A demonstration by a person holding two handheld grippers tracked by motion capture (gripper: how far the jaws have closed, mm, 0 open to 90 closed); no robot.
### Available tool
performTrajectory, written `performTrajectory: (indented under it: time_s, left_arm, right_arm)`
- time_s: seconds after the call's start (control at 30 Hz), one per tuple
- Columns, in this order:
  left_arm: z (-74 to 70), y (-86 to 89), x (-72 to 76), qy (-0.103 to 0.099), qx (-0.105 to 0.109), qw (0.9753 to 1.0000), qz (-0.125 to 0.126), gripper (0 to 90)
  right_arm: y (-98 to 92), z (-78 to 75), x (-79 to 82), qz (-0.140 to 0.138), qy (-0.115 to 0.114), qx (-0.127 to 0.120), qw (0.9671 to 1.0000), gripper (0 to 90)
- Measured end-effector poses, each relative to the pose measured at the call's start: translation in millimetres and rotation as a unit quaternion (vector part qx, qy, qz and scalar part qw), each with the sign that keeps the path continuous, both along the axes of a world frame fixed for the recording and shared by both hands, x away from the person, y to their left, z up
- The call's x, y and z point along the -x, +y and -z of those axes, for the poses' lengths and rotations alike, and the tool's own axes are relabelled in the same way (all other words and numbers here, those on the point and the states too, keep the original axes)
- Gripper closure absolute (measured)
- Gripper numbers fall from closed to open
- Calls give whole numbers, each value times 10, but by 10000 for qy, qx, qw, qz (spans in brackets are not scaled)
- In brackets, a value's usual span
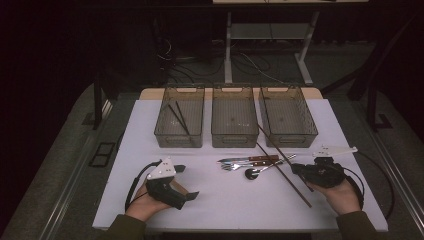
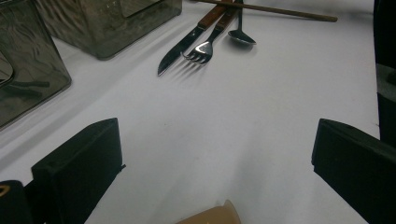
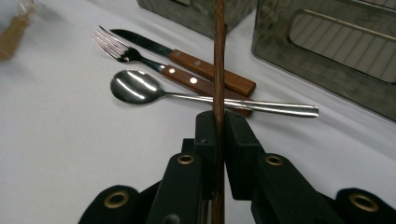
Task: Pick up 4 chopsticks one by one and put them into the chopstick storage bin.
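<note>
step: sorting cutlery, we judge | right gripper [image 3: 218,140] clamped tight on long brown wooden chopstick [image 1: 283,167], just right of wood-handled steel knife [image 1: 247,160] | left gripper [image 1: 182,182] jaws wide apart, empty, well left of knife | advice: we lift level, avoid snagging cutlery

Three bins [image 1: 234,122] stand side by side at the back of the worktop [image 1: 220,195]. In front of them lie a knife [image 1: 250,159], fork [image 1: 235,165] and spoon [image 1: 260,170], with a chopstick [image 1: 282,167] slanting across at their right.

White table [image 1: 225,200], bins [image 1: 234,122], cutlery [image 1: 250,162]
</note>
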State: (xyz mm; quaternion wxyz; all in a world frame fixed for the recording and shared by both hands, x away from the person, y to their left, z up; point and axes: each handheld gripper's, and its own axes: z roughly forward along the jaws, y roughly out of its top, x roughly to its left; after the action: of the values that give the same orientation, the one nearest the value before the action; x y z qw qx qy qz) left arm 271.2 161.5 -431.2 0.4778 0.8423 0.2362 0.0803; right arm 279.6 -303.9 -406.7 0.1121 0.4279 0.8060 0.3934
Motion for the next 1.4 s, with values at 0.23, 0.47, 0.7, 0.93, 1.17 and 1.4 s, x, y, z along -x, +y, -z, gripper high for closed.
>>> performTrajectory:
  time_s: [0.23, 0.47, 0.7, 0.93, 1.17, 1.4]
  left_arm:
    - [-2, -1, 1, -8, 0, 10000, 0, 9]
    - [-3, 1, 4, -7, 28, 10000, 7, 9]
    - [-7, -4, 5, -18, 28, 10000, 15, 9]
    - [-10, -2, 8, -16, 24, 10000, 18, 9]
    - [-10, -7, 13, -1, 82, 10000, -32, 8]
    - [-14, -2, 13, -6, 106, 9999, -35, 8]
  right_arm:
    - [75, -59, -54, -131, -43, -161, 9998, 837]
    - [216, -112, -126, -247, -68, -256, 9993, 837]
    - [359, -157, -188, -346, -100, -347, 9987, 837]
    - [468, -184, -242, -400, -133, -450, 9981, 837]
    - [615, -202, -300, -490, -165, -506, 9974, 837]
    - [787, -192, -367, -555, -138, -541, 9969, 837]
